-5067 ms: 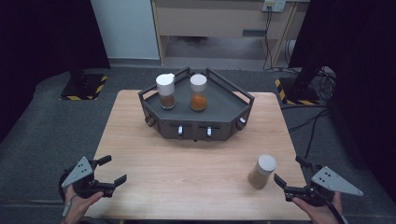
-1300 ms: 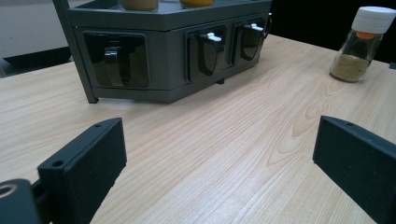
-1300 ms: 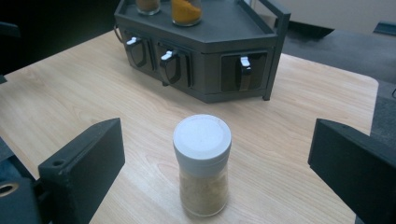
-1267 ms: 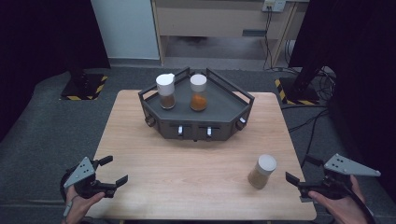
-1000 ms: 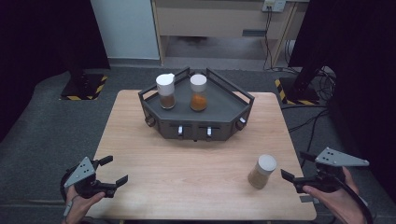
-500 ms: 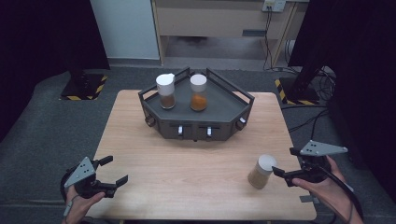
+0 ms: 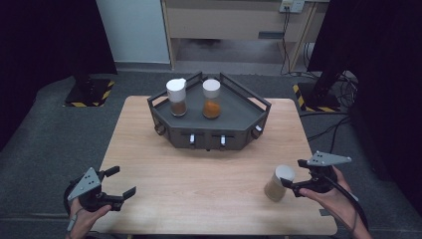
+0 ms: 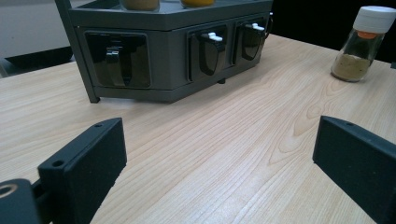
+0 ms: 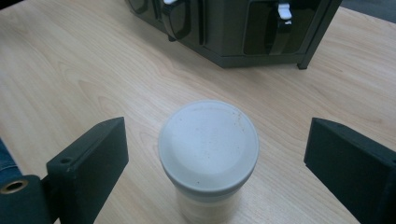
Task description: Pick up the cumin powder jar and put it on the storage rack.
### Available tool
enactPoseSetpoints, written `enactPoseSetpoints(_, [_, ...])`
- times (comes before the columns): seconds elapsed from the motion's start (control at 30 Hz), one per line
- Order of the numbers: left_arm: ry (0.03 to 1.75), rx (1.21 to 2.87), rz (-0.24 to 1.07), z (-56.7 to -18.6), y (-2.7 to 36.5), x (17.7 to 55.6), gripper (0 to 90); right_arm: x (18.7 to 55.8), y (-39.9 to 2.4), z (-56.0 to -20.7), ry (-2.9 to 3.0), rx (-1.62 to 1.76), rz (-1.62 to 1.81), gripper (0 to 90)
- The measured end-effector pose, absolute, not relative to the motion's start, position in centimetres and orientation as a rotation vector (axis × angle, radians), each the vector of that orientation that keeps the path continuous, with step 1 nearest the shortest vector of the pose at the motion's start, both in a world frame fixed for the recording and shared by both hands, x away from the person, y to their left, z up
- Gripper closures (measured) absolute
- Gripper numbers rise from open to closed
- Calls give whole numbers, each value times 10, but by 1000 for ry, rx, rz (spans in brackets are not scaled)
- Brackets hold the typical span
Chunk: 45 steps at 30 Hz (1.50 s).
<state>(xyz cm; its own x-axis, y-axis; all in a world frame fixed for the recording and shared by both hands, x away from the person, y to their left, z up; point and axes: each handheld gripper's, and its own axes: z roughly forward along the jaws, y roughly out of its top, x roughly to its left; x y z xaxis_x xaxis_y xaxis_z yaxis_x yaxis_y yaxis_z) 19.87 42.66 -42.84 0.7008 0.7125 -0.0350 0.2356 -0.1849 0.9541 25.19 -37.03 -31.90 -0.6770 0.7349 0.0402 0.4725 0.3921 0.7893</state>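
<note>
High view: wooden desk (image 7: 209,174) carries a dark hexagonal rack (image 7: 209,122) holding two spice jars. A third jar (image 7: 278,182) stands near right, between the right gripper's (image 7: 294,175) spread fingers, untouched. Left gripper (image 7: 122,181) spread, empty.

In the left gripper view the picture's top edge cuts off the two jars (image 8: 140,3) standing in the dark grey metal tray (image 8: 173,56), so we see only their bases. In the right gripper view the white-lidded glass spice jar (image 9: 208,144) hides its own contents beneath its lid, and the bottom edge crops its body. We cannot read the small white tabs (image 7: 192,139) on the tray's front in the high view.
</note>
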Motion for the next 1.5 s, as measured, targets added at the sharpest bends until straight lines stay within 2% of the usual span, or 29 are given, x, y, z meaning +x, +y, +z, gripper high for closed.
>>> enactPoseSetpoints(0.33, [761, 1748, 511, -428, 426, 199, 18, 261, -368, -340, 2351, 1054, 1198, 157])
enactPoseSetpoints(0.5, [760, 1747, 512, -428, 427, 198, 18, 264, -364, -348, 2365, 1043, 1191, 225])
enactPoseSetpoints(0.63, [760, 1747, 511, -429, 427, 198, 18, 263, -362, -357, 2353, 1040, 1195, 334])
enactPoseSetpoints(1.2, [757, 1758, 502, -428, 426, 201, 18, 261, -362, -351, 2343, 1040, 1177, 341])
enactPoseSetpoints(1.5, [758, 1760, 501, -428, 426, 201, 18, 276, -363, -320, 2383, 933, 1182, 341])
